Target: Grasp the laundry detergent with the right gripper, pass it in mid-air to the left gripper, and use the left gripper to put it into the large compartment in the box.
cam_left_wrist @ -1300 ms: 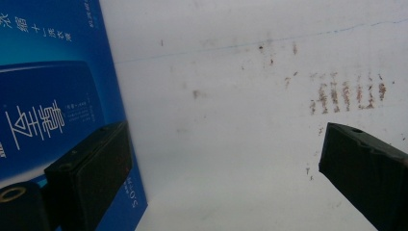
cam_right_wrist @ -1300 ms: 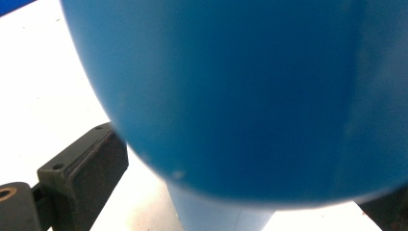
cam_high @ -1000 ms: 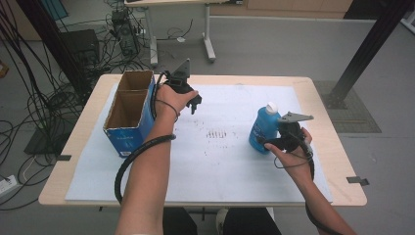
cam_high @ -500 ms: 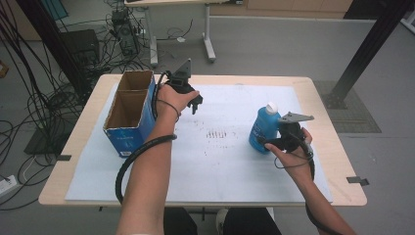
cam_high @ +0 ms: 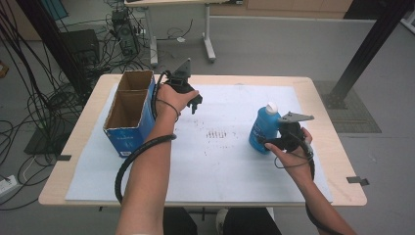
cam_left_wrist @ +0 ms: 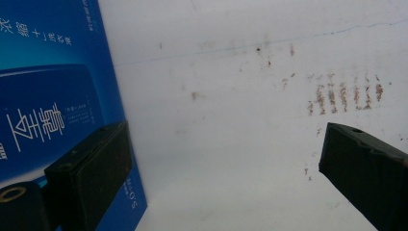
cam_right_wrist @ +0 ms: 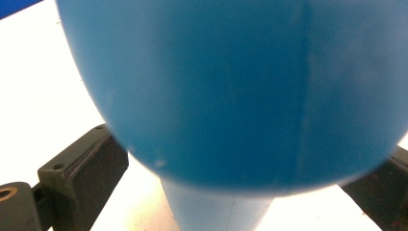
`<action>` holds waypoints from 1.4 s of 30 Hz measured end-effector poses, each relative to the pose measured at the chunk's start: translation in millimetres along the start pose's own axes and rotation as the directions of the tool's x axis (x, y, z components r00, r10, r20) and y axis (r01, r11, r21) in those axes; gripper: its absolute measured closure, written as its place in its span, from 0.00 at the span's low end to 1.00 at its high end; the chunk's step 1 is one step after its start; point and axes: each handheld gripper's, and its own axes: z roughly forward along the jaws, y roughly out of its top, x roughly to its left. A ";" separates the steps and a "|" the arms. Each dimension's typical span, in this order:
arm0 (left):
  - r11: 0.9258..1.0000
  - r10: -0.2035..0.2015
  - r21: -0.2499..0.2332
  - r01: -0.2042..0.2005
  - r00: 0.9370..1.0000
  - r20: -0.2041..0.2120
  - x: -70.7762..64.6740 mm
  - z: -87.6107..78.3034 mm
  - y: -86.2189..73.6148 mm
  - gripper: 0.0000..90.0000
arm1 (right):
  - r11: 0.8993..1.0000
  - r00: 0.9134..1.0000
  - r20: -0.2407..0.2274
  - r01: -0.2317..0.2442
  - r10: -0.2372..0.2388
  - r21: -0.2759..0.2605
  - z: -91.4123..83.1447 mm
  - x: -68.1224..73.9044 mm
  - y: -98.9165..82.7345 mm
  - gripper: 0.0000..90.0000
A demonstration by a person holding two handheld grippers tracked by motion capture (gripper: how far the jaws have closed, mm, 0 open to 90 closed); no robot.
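Note:
A blue bottle (cam_high: 261, 129) with a white cap stands upright on the white paper at the right. My right gripper (cam_high: 275, 142) reaches it from the right. In the right gripper view the bottle (cam_right_wrist: 231, 86) sits close between the jaws of the right gripper (cam_right_wrist: 240, 159), which stand wide apart on either side of it. An open blue cardboard box (cam_high: 128, 111) stands at the left. My left gripper (cam_high: 195, 104) hovers just right of the box's far end. Seen from that gripper, the left gripper (cam_left_wrist: 221, 144) is open and holds nothing, beside the box's printed side (cam_left_wrist: 53, 96).
The white paper sheet (cam_high: 220, 161) covers most of the wooden table (cam_high: 337, 147) and carries rows of brown marks (cam_high: 220, 133) at its middle. Cables and a black stand lie on the floor beyond the table's left and far edges.

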 end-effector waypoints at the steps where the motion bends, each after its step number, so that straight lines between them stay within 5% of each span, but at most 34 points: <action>1: 1.000 0.002 0.000 -0.002 1.000 0.000 0.2 -0.3 0.1 0.06 | 1.000 1.000 0.000 0.003 -0.003 0.000 -0.1 0.0 0.0 0.03; 15: 1.000 0.006 -0.003 -0.006 1.000 0.002 -1.6 -0.7 1.1 0.06 | 1.000 1.000 -0.005 0.005 -0.005 -0.002 1.5 -0.7 -0.4 0.06; 42: 1.000 0.001 -0.003 -0.001 1.000 -0.004 1.3 0.3 1.0 0.06 | 0.999 0.998 -0.054 0.040 -0.040 -0.014 10.7 1.0 1.0 0.42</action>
